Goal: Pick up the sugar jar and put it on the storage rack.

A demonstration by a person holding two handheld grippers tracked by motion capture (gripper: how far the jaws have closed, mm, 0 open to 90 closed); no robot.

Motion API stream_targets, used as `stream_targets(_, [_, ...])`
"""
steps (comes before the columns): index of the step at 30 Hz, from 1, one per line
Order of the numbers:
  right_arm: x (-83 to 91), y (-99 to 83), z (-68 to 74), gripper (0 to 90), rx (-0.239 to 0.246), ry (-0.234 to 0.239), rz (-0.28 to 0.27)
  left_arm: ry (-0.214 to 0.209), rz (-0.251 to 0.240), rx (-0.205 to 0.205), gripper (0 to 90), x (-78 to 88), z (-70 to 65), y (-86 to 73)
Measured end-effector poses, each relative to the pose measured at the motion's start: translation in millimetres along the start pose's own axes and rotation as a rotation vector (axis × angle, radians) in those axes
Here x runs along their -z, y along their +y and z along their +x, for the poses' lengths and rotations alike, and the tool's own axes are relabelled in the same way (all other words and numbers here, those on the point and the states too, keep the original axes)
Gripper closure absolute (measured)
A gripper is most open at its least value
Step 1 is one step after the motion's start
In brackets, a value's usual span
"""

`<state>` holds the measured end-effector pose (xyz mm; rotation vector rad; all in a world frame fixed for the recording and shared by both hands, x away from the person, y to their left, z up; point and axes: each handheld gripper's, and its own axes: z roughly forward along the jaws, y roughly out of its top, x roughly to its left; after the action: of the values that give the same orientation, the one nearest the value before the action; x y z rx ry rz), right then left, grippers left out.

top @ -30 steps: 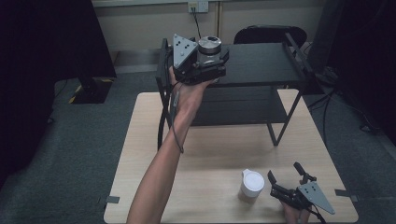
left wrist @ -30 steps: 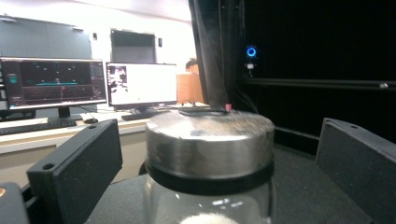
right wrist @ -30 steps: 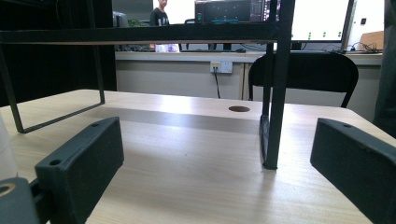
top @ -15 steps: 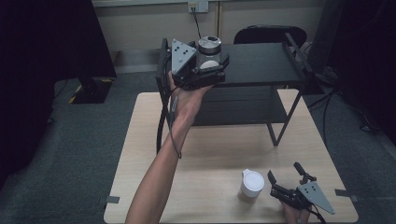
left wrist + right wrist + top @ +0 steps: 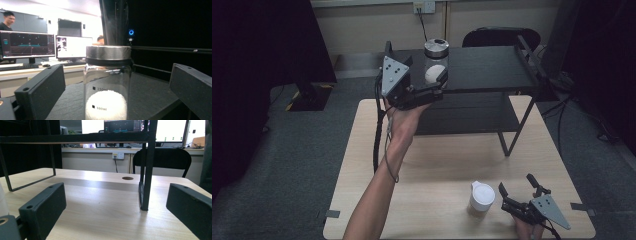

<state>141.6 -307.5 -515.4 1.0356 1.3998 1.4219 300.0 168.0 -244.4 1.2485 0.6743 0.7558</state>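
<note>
Reaching up to the black shelf, the left gripper had its jaws spread wide around a glass jar without touching it. Any sideways nudge could have tipped the jar. The right gripper rested released on the table.

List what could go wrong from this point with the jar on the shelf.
The jar stands between the open left gripper jaws, near the black shelf's front edge; a jaw that brushes it on the way out might tip it off. Lower down, the white cup sits close beside the right gripper, so a careless swing could knock it.
</note>
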Motion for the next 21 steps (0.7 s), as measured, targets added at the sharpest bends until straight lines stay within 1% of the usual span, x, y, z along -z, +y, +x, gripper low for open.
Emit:
stream_targets(3, [0.0,0.0,0.0,1.5,0.0,0.0,0.0,0.005,0.005,-0.007,0.1,8.9,-3.8,1.6])
stream_targets(5, [0.0,0.0,0.0,1.6,0.0,0.0,0.0,0.0,-0.009,-0.015,0.1,15.9,-5.0,-0.4])
stream_targets(8, [0.0,0.0,0.3,1.5,0.0,-0.001,0.0,0.011,-0.03,-0.034,0.1,26.7,-9.2,-5.3])
stream_targets(12, [0.0,0.0,0.3,1.5,0.0,-0.002,0.0,0.013,-0.026,-0.026,0.1,36.9,-12.7,-11.4])
stream_targets(15, [0.0,0.0,0.3,1.6,0.0,-0.002,0.0,0.013,-0.028,-0.034,0.1,43.7,-17.3,-19.7])
stream_targets(17, [0.0,0.0,0.3,1.5,0.0,-0.002,0.0,0.007,-0.031,-0.026,0.1,48.4,-19.7,-26.2])
stream_targets(21, [0.0,0.0,0.5,1.6,0.0,-0.003,0.0,0.001,-0.011,-0.021,0.1,57.4,-26.3,-36.6])
